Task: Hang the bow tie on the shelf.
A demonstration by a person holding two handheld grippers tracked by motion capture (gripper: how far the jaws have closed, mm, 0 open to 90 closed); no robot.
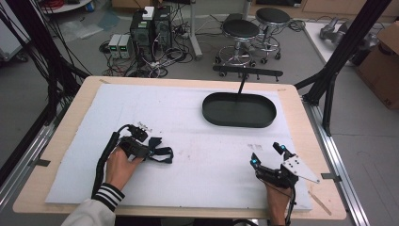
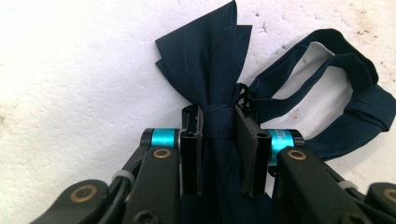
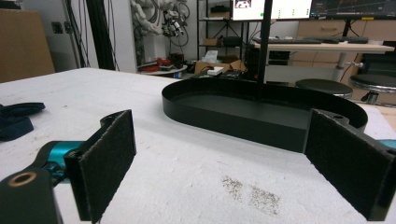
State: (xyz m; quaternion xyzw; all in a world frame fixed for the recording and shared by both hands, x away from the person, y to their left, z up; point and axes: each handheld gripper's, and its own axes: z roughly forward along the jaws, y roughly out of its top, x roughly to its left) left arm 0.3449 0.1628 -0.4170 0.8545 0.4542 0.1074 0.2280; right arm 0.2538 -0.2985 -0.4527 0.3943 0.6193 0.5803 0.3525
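Note:
A navy bow tie (image 2: 210, 60) with its looped strap (image 2: 355, 107) lies on the white foam mat (image 1: 197, 136), left of middle. My left gripper (image 2: 218, 126) is shut on the tie's knotted centre, with the wings fanning out beyond the jaws. In the high view the left gripper (image 1: 143, 149) sits over the bow tie (image 1: 160, 151). My right gripper (image 1: 268, 155) rests near the mat's front right, jaws wide open and holding nothing. In the right gripper view the right gripper (image 3: 233, 163) faces the black oval tray (image 3: 261, 112), and the bow tie (image 3: 16, 119) shows at far left.
The black oval tray (image 1: 239, 110) lies empty at the back right of the mat, with a thin black stand (image 1: 244, 75) behind it. Dark speckles (image 3: 252, 191) mark the foam. Stools (image 1: 240, 33) and computer boxes (image 1: 150, 28) stand on the floor beyond the table.

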